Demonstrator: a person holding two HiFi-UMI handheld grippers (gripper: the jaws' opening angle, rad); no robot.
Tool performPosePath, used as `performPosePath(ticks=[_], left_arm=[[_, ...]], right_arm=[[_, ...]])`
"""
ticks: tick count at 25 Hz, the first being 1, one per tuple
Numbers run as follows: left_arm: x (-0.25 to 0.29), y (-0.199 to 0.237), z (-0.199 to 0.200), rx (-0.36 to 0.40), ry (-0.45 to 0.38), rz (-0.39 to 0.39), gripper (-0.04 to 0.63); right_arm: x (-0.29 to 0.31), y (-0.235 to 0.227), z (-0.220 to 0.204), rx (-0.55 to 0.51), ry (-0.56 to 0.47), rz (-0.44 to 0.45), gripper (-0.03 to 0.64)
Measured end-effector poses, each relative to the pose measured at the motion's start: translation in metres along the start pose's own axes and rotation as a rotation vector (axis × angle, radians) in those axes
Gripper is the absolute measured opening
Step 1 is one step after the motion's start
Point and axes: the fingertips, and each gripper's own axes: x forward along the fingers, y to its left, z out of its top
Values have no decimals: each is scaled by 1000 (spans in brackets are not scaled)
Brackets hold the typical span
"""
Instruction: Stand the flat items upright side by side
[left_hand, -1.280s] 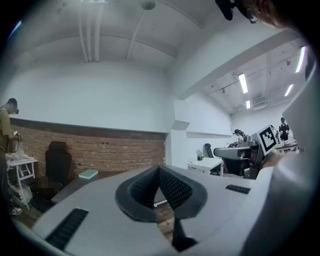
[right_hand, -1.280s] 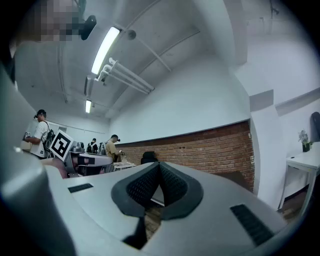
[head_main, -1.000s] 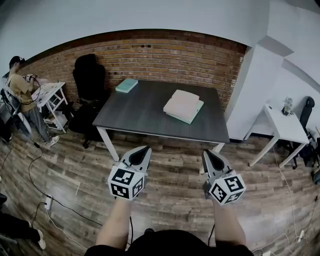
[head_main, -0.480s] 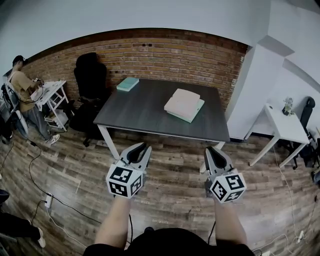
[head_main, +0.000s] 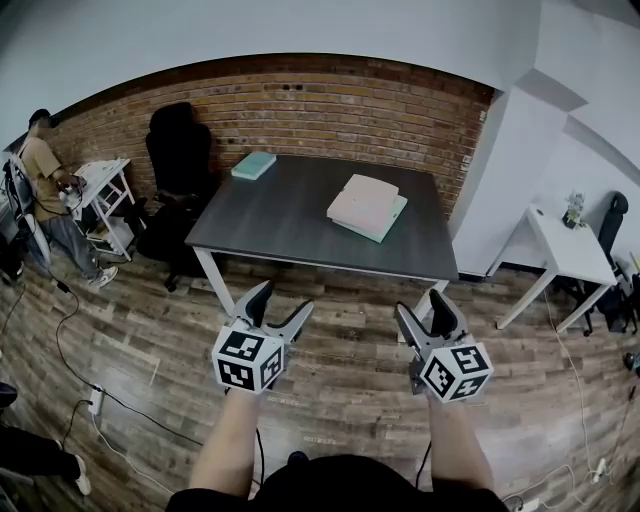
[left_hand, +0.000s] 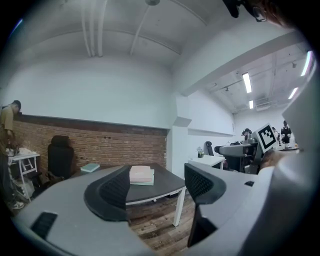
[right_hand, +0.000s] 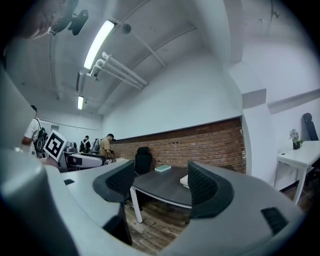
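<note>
On the dark table (head_main: 290, 225) lies a flat stack (head_main: 366, 207): a pink book on a green one. A teal book (head_main: 253, 166) lies flat at the far left corner. Both grippers hang over the wooden floor in front of the table, well short of it. My left gripper (head_main: 280, 303) and my right gripper (head_main: 422, 308) have just been opening and stand open with nothing between the jaws. The left gripper view shows the stack (left_hand: 142, 175) and the teal book (left_hand: 90, 167) beyond its jaws. In the right gripper view the stack (right_hand: 184, 180) is half hidden by a jaw.
A black office chair (head_main: 180, 150) stands at the table's far left, against the brick wall (head_main: 330, 105). A white side table (head_main: 565, 255) is at the right. A person (head_main: 45, 170) stands by a small white table (head_main: 100, 185) at the left. Cables (head_main: 90, 400) cross the floor.
Both grippers' jaws were shut in the earlier frames and now stand apart. The hands have stayed where they were. The books have not moved.
</note>
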Motion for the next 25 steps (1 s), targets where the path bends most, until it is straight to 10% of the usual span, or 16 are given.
performPosePath(ticks=[10, 25], left_arm=[[-14, 5, -18, -40, 38, -33, 463], [-68, 74, -81, -105, 101, 6, 463]], right_arm=[[6, 16, -20, 53, 18, 18, 520], [35, 78, -108, 107, 173, 18, 525]])
